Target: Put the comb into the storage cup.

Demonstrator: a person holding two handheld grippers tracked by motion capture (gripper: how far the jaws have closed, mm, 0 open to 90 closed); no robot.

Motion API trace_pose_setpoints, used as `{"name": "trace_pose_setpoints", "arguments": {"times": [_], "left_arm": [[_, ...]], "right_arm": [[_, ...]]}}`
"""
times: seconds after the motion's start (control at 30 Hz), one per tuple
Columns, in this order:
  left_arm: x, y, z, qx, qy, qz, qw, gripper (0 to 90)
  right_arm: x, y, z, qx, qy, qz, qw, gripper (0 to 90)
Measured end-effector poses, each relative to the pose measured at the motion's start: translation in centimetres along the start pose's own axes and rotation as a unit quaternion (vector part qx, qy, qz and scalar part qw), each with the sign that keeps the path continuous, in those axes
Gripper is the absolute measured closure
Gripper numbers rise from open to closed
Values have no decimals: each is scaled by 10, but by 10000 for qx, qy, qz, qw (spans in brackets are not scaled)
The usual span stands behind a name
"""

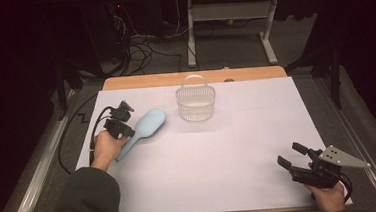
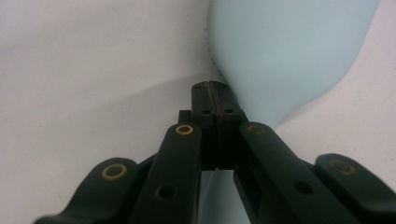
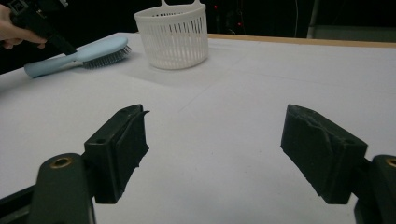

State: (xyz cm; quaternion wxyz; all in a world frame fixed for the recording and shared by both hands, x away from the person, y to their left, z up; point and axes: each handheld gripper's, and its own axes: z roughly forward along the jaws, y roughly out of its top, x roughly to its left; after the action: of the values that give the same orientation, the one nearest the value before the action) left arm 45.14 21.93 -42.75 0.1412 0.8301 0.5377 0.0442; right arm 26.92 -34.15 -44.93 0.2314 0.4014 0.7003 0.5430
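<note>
The white table point(image 1: 220, 159) is set with a basket point(image 1: 196, 104); the left gripper point(image 2: 216, 93) is pressed together beside the brush point(image 1: 145, 128); the right gripper point(image 3: 215, 154) is spread.

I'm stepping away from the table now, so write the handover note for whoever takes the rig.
Left hand-held gripper: jaws shut, tips against the light blue hairbrush by its neck; nothing visibly gripped between them.
Right hand-held gripper: open, empty, near the table's front right corner.
Things: the brush lies bristles down at the left; the white basket stands upright behind it, toward the middle, apart from the brush.
Done: left gripper brought to the brush.
Left: probably grasp the brush and put it in the basket.
</note>
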Motion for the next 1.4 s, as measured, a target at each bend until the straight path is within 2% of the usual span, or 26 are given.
{"name": "trace_pose_setpoints", "arguments": {"times": [0.5,0.83,1.13,1.33,1.4], "left_arm": [[-1,-6,-1,5,-108,-6,9999,876],[-1,-6,-1,-20,-76,-15,10000,862],[8,-10,-5,-177,-26,-248,9995,605],[10,-14,-10,-344,27,-324,9989,471],[9,-14,-12,-405,56,-327,9986,456]], "right_arm": [[0,0,0,2,6,9,10000,227],[0,0,0,-1,7,16,10000,227],[0,0,1,10,18,1,10000,227],[0,0,1,12,15,5,10000,227],[0,0,1,14,15,3,10000,227]]}}
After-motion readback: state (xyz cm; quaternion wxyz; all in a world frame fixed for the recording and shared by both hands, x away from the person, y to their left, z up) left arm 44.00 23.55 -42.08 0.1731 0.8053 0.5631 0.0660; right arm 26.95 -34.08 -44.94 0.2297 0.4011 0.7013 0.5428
